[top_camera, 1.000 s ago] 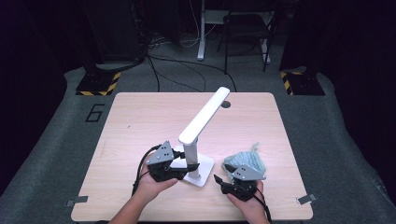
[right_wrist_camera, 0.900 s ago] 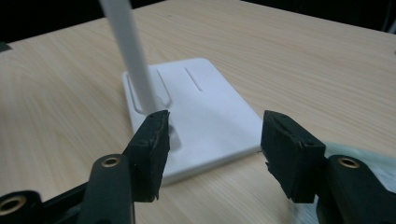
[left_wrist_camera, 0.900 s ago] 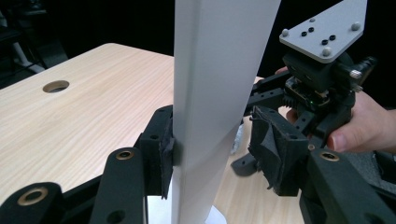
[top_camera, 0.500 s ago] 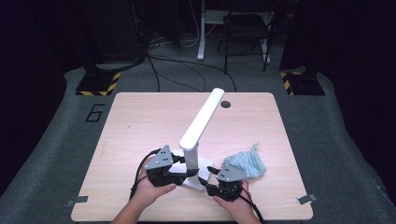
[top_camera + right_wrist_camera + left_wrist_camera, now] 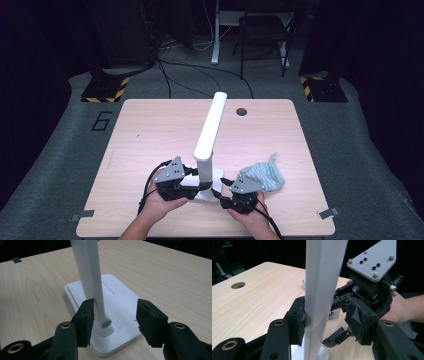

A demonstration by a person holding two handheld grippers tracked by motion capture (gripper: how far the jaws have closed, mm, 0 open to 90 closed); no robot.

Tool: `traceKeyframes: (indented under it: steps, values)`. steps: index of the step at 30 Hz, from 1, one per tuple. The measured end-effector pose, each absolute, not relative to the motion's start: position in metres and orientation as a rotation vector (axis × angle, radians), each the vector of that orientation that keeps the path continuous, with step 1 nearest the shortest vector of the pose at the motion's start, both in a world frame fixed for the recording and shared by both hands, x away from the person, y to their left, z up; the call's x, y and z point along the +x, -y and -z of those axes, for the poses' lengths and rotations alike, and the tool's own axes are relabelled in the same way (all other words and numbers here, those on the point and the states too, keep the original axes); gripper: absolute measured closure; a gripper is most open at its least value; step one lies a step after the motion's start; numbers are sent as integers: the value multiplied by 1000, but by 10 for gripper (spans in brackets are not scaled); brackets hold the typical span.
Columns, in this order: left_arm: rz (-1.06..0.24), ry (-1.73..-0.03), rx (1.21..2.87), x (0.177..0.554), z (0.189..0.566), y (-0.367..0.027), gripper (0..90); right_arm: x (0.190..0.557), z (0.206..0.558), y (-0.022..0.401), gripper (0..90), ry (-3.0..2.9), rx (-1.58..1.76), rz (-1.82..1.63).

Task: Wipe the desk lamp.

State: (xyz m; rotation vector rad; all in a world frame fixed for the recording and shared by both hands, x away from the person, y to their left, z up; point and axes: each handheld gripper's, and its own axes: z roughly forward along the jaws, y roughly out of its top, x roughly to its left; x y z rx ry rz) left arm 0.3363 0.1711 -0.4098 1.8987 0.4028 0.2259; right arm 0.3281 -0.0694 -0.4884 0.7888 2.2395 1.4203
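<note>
A white desk lamp stands near the table's front edge, its post [image 5: 204,165] rising from a flat base [image 5: 216,176] to a long head [image 5: 212,120]. My left gripper [image 5: 197,184] straddles the post [image 5: 319,277]. One pad [image 5: 301,320] lies against it, and a gap shows at the other pad [image 5: 362,320], so it is open. My right gripper [image 5: 222,192] faces it across the base [image 5: 120,305]. Its jaws have just been closing around the foot of the post [image 5: 90,272]. One pad [image 5: 86,315] touches it and the other stands well apart.
A crumpled pale blue cloth [image 5: 265,175] lies just right of the right gripper. A cable hole [image 5: 242,111] sits in the table's far edge [image 5: 150,102]. Past the table are a chair, cables and striped stands on the floor.
The right gripper has slid left from beside the cloth to the lamp base, and its jaws have narrowed. The cloth stays on the table. The left gripper has not moved.
</note>
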Motion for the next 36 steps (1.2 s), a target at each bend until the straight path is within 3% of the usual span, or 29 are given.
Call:
traceKeyframes:
  steps: [6,19,23,33,34,35,36]
  values:
    - [-235,-406,1900,335,409,-171,542,332,489,71,485,-2229,839,-1422]
    - [-279,-380,1893,330,406,-166,705,340,491,70,490,-2188,887,-1409]
    - [-358,-374,1909,327,405,-163,715,340,489,74,477,-2181,918,-1435]
    - [-374,-468,1879,340,406,-160,731,325,484,75,454,-2179,893,-1479]
    - [-366,-467,1883,340,405,-160,726,323,484,72,451,-2184,893,-1484]
    - [-363,-458,1887,340,404,-161,642,323,484,68,446,-2188,873,-1464]
    - [-352,-454,1879,340,402,-163,642,323,484,68,446,-2188,873,-1464]
